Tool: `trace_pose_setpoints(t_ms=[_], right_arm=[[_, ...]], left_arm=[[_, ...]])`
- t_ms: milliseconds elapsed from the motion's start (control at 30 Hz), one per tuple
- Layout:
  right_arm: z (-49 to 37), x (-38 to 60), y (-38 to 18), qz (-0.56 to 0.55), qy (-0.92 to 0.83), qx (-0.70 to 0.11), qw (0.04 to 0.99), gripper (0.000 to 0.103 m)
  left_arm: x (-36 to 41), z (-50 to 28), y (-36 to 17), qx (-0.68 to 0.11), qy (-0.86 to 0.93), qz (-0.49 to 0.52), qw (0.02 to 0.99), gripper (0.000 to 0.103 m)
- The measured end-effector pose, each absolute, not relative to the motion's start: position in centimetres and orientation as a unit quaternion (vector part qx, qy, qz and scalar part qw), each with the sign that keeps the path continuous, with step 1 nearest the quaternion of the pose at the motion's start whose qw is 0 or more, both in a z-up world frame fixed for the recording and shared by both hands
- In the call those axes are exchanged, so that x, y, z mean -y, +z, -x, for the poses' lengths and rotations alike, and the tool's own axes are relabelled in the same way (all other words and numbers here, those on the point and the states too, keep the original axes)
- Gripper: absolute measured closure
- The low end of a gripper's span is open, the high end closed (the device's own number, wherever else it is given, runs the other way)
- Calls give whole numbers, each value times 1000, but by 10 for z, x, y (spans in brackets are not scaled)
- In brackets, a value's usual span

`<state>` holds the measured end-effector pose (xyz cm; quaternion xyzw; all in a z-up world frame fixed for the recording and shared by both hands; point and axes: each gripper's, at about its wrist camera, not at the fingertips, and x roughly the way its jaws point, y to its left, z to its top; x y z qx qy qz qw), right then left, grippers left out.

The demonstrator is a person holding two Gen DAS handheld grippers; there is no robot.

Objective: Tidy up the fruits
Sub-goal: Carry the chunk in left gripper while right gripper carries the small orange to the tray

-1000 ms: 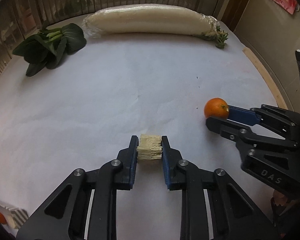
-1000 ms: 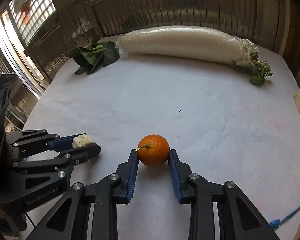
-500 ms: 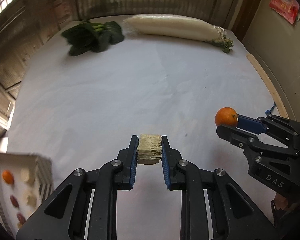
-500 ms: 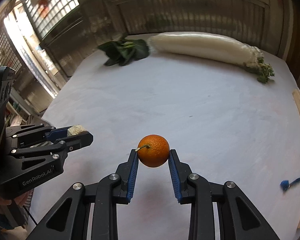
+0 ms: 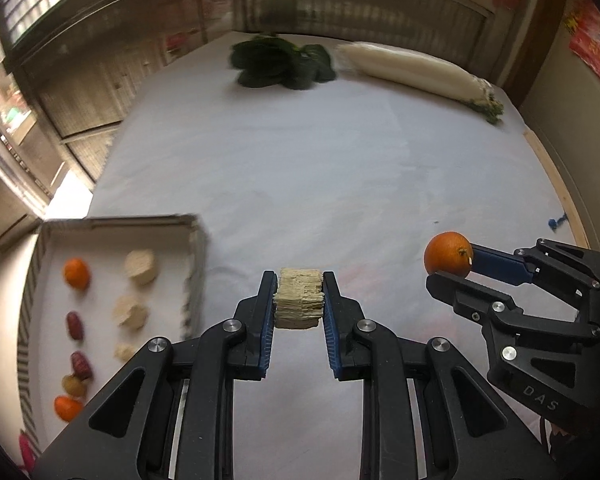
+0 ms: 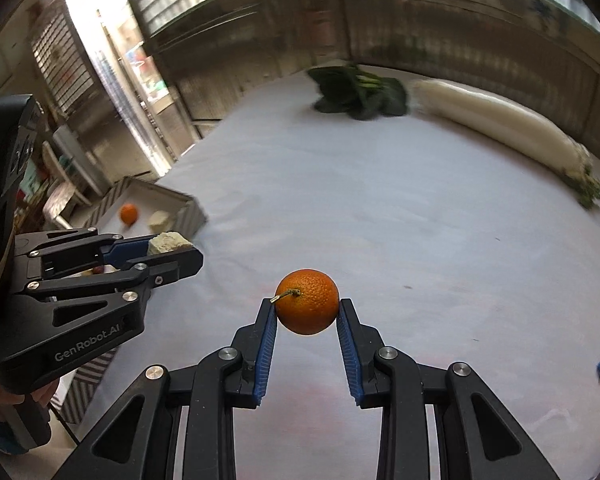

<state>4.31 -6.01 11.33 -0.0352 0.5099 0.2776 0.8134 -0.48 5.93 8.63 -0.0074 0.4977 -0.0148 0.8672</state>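
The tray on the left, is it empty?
No, the tray already holds two small oranges, pale chunks and dark red fruits in the left wrist view.

From my left wrist feed the tray (image 5: 196,236) is smeared by motion, and I cannot name the pale lumps (image 5: 140,266) or dark red pieces (image 5: 75,325) in it. The leafy greens (image 5: 280,64) at the desk's far edge are blurred. My left gripper (image 6: 172,254) hides much of the tray in the right view.
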Motion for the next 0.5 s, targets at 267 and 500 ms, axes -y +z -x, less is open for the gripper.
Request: trace_pose_setpoints(t_ms=[267, 500], right_arm=[[-31, 12, 120, 59, 316, -499, 805, 73], [-21, -23, 126, 80, 347, -492, 794, 73]], left_arm=[[-105, 30, 92, -491, 26, 26, 870, 82], [-139, 49, 94, -487, 56, 44, 871, 82]])
